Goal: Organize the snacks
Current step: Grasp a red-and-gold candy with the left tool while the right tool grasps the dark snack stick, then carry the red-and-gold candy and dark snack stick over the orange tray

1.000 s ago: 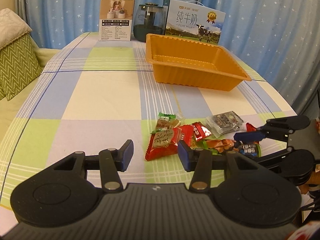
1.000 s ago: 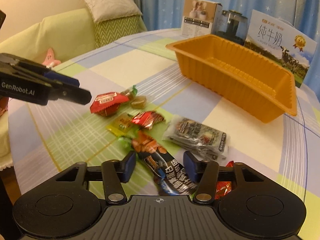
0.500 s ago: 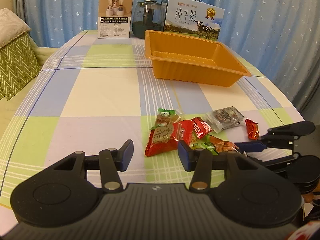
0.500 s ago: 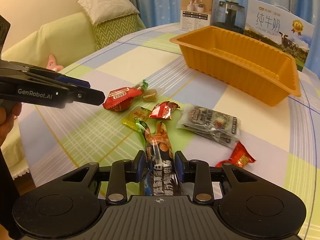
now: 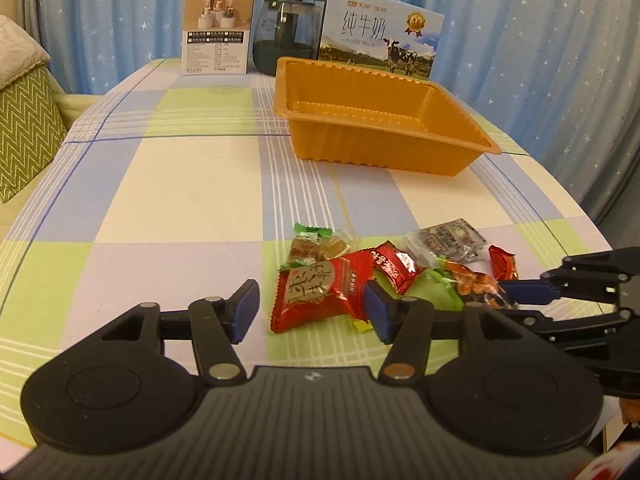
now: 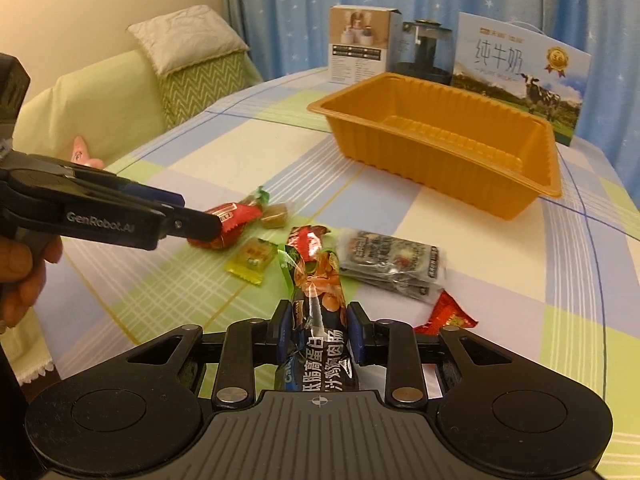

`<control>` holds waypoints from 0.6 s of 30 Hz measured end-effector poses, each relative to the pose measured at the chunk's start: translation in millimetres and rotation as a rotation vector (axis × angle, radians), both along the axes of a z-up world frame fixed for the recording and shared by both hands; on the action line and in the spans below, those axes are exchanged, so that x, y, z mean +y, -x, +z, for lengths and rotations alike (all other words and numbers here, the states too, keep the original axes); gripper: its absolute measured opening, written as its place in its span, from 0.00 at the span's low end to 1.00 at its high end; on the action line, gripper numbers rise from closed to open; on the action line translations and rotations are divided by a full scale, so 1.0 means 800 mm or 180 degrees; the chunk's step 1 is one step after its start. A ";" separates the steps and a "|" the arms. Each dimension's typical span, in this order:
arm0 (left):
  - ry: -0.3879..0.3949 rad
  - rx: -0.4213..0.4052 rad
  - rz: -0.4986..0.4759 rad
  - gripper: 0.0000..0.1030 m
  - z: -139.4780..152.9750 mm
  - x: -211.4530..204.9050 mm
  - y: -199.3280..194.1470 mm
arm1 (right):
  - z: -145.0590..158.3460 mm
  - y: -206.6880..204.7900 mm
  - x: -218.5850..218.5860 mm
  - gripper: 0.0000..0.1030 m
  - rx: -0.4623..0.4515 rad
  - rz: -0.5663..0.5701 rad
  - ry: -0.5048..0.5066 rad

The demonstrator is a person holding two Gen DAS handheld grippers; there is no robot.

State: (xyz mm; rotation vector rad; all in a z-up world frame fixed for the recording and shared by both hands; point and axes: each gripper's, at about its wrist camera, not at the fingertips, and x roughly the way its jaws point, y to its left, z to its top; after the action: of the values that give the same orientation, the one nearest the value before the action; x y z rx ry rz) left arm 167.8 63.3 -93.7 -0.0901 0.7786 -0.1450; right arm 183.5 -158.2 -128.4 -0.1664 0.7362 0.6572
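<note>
A table with a checked cloth (image 5: 168,184) in green, blue and cream fills both views, with a blue curtain with little white stars (image 5: 540,40) behind it. At the far end of the table stand a small white cardboard box (image 5: 219,30), a dark glass pot (image 5: 285,36) and a milk carton with a cow on it (image 5: 380,32). In front of them sits a deep orange plastic tray (image 5: 384,148).

The snacks lie in a small heap in the lower middle of both views. In the left wrist view the left gripper (image 5: 308,308) points at the big red square packet (image 5: 320,292). Its jaws are opening, one on each side of the red packet. The packet's right edge lies against the right blue finger, and the left finger stands clear of it, so nothing is squeezed.

In the right wrist view the right gripper (image 6: 320,332) is clenched on a long dark sausage packet with orange pictures (image 6: 320,308). Its jaws are closing, and both blue pads press on the packet's sides. Near it lie a small yellow candy (image 6: 251,258), a small red wrapped candy (image 6: 307,240), a clear packet with dark print (image 6: 394,264) and a little red packet (image 6: 446,316) at the lower right. A hand (image 6: 24,272) at the left edge holds the left gripper.
</note>
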 end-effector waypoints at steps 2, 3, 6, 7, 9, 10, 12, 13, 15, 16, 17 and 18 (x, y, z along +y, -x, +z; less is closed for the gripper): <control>-0.0010 0.0032 -0.0005 0.54 -0.004 -0.002 -0.004 | 0.000 -0.001 -0.001 0.29 0.0008 -0.0008 -0.0007; -0.0008 0.0058 -0.0004 0.54 -0.005 -0.002 -0.007 | 0.000 -0.002 -0.001 0.29 0.0008 -0.0009 -0.0011; 0.0066 0.0134 0.0030 0.55 -0.010 0.000 -0.012 | 0.000 -0.003 -0.001 0.29 0.0009 -0.0032 -0.0035; 0.0092 0.0140 0.0043 0.55 -0.011 0.002 -0.013 | 0.000 -0.003 -0.001 0.29 0.0014 -0.0045 -0.0044; 0.0097 0.0135 0.0050 0.56 -0.012 0.002 -0.016 | 0.000 -0.004 -0.002 0.29 0.0024 -0.0066 -0.0061; 0.0092 0.0128 0.0051 0.56 -0.013 0.002 -0.019 | 0.000 -0.005 -0.002 0.29 0.0029 -0.0072 -0.0066; 0.0096 0.0131 0.0058 0.56 -0.015 0.001 -0.024 | 0.000 -0.006 -0.003 0.29 0.0032 -0.0084 -0.0069; 0.0093 0.0135 0.0063 0.55 -0.016 0.001 -0.025 | 0.000 -0.007 -0.003 0.29 0.0033 -0.0087 -0.0071; 0.0081 0.0152 0.0058 0.50 -0.017 0.000 -0.026 | 0.000 -0.007 -0.003 0.29 0.0029 -0.0100 -0.0074; 0.0080 0.0155 0.0060 0.49 -0.016 0.000 -0.025 | 0.000 -0.007 -0.003 0.29 0.0029 -0.0111 -0.0079; 0.0074 0.0156 0.0054 0.48 -0.016 0.000 -0.024 | 0.001 -0.007 -0.004 0.29 0.0031 -0.0120 -0.0085; 0.0056 0.0159 0.0047 0.46 -0.015 -0.001 -0.022 | 0.001 -0.008 -0.004 0.29 0.0031 -0.0129 -0.0090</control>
State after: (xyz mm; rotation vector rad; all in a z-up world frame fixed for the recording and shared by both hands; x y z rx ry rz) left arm 185.6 62.7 -106.0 -0.1166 0.8263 -0.1361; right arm 189.8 -161.5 -127.4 -0.1221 0.7373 0.6298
